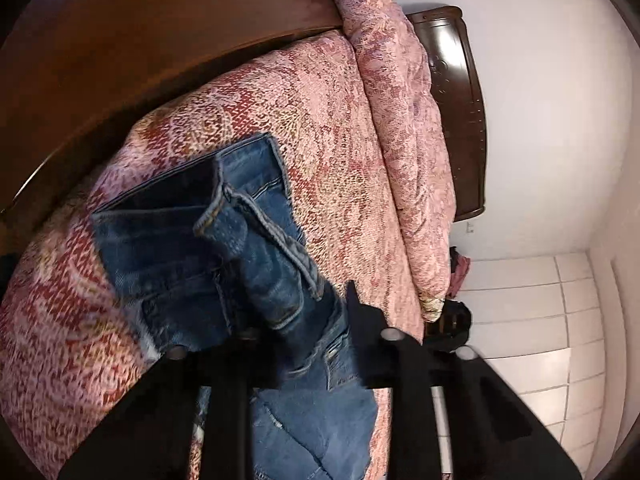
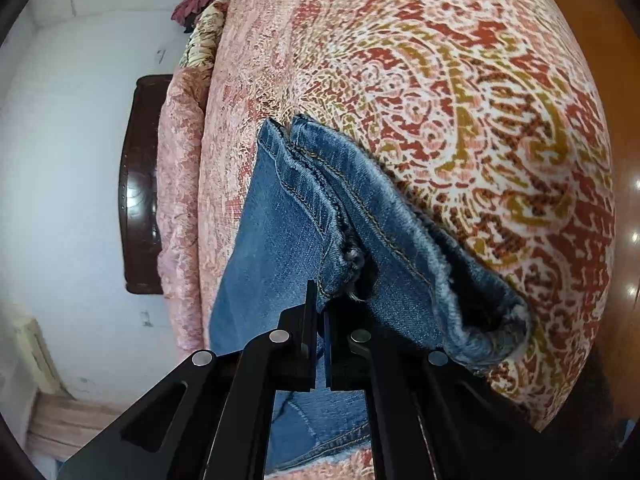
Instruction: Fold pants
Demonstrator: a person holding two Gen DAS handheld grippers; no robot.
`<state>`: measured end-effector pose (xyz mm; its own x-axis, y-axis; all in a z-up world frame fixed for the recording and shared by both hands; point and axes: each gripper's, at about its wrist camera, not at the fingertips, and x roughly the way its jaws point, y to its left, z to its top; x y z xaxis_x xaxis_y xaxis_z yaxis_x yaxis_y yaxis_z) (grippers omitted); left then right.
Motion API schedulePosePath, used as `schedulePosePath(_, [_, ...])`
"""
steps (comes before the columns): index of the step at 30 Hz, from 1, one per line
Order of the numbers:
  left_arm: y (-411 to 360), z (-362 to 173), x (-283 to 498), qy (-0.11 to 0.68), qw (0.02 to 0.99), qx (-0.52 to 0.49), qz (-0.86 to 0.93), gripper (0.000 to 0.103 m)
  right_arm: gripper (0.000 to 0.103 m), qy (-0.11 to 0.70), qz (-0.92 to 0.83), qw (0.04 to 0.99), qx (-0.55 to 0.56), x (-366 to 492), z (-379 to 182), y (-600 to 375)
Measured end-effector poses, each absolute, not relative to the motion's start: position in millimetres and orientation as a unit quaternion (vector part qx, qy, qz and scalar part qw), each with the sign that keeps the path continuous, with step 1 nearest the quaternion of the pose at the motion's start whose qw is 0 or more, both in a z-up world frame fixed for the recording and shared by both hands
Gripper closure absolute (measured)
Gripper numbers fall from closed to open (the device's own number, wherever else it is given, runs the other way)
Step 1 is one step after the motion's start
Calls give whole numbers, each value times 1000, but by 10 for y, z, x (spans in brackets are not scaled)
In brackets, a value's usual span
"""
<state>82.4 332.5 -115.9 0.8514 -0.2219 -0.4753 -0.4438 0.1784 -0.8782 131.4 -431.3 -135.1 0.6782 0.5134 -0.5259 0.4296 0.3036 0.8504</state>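
Denim sits pinched between our right gripper [image 2: 320,312], its two black fingers [image 2: 310,320] closed tight on a hemmed edge of the blue jeans [image 2: 280,232]. From that grip the cloth runs away from us, two leg ends lying side by side with their stitched hems toward the far side, one leg opening gaping just right of the fingers. Our left gripper [image 1: 292,304] has its fingers [image 1: 360,320] spread around a bunched fold of the jeans [image 1: 192,248]; we cannot tell whether they press on it or merely straddle it. Beyond the fold, the jeans lie partly doubled over. All of this rests on the bed's red, pink and gold paisley bedspread [image 2: 460,120]. Farther out stand a dark wooden headboard [image 1: 460,112], white wall [image 1: 560,100] and pale tiled floor [image 1: 540,320].
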Motion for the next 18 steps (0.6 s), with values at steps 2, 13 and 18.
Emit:
schedulePosePath(2, [3313,-1143,809,264,728,-627,79,90,93,390,31,682,618,1253,-1368,-4373])
schedulePosePath(13, [3402,-1100,915,284,737,-609,75,96,56,398,18,692,602,1248,-1210,-4381])
schedulePosePath(18, [3479,-1043,1077,288,736,-608,73,97,101,418,34,693,587,1457,-1117,-4223])
